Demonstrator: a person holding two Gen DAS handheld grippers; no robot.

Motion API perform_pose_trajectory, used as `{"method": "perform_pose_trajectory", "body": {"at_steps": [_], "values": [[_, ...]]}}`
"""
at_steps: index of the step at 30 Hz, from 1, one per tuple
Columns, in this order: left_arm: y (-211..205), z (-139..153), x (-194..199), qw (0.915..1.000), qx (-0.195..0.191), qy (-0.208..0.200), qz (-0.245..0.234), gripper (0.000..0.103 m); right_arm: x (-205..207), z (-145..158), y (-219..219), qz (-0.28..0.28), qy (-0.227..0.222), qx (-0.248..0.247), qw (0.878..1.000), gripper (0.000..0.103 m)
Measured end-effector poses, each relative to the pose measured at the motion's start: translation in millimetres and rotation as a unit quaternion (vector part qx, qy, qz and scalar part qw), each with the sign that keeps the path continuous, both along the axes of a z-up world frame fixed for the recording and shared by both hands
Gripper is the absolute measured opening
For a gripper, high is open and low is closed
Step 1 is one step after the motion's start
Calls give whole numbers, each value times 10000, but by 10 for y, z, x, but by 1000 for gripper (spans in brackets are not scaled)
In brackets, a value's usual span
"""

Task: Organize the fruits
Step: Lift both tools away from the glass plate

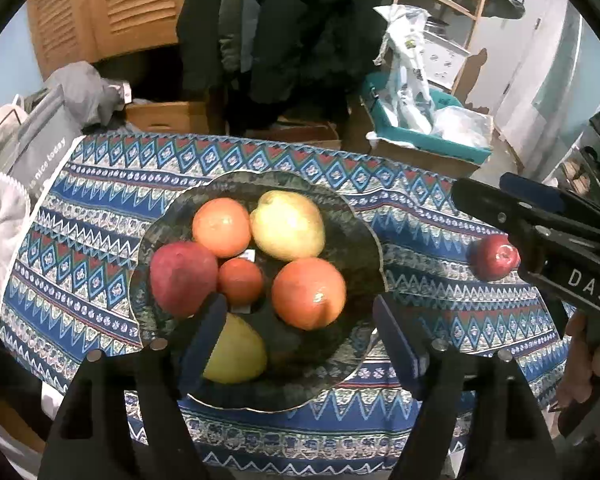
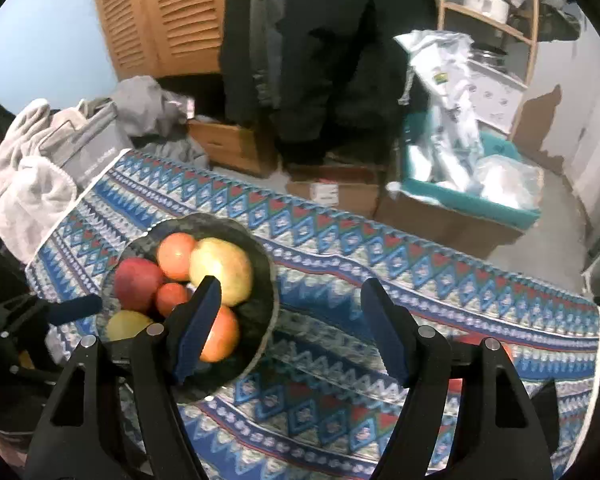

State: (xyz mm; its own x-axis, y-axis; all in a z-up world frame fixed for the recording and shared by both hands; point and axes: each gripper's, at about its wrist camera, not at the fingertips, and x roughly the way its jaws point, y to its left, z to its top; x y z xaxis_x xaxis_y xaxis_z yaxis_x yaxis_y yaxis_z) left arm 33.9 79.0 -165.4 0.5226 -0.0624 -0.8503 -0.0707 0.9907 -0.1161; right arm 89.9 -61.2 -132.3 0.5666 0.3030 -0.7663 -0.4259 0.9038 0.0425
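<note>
A dark bowl [image 1: 360, 236] on the patterned cloth holds several fruits: two oranges [image 1: 309, 293], a small tangerine [image 1: 241, 281], a red apple [image 1: 182, 277] and two yellow pears [image 1: 288, 225]. My left gripper [image 1: 300, 332] is open and empty above the bowl's near side. A small red apple [image 1: 494, 257] lies on the cloth to the right, beside my right gripper [image 1: 512, 204]. In the right wrist view my right gripper [image 2: 292, 332] is open and empty over the cloth, with the bowl [image 2: 268, 276] at its left finger. A red fruit [image 2: 458, 384] peeks out behind its right finger.
The blue patterned cloth [image 1: 100, 240] covers the table. Towels and grey bags [image 1: 40, 136] pile up at the left. Cardboard boxes [image 2: 236, 144] and a teal bin with plastic bags [image 2: 468, 196] stand on the floor behind the table's far edge.
</note>
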Motion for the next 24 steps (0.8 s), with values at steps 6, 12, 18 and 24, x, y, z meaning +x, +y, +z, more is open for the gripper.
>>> {"method": "perform_pose_trajectory", "body": {"at_steps": [6,12,18,24], "values": [[-149,103,7,9999,27,-76,-100,78,-72,95,-231,-254,-217,-227,9992,73],[-320,230,-3,9995,102,-217,-218,82,-136,207,-473,-439,-347,-201,9982,74],[-526,340,2,9985,203,-334,-396,82,-217,328,-694,-623,-507,-163,9966,74],[-737,436,5,9969,306,-478,-551,87,-306,438,-945,-811,-618,-62,9948,77]]}}
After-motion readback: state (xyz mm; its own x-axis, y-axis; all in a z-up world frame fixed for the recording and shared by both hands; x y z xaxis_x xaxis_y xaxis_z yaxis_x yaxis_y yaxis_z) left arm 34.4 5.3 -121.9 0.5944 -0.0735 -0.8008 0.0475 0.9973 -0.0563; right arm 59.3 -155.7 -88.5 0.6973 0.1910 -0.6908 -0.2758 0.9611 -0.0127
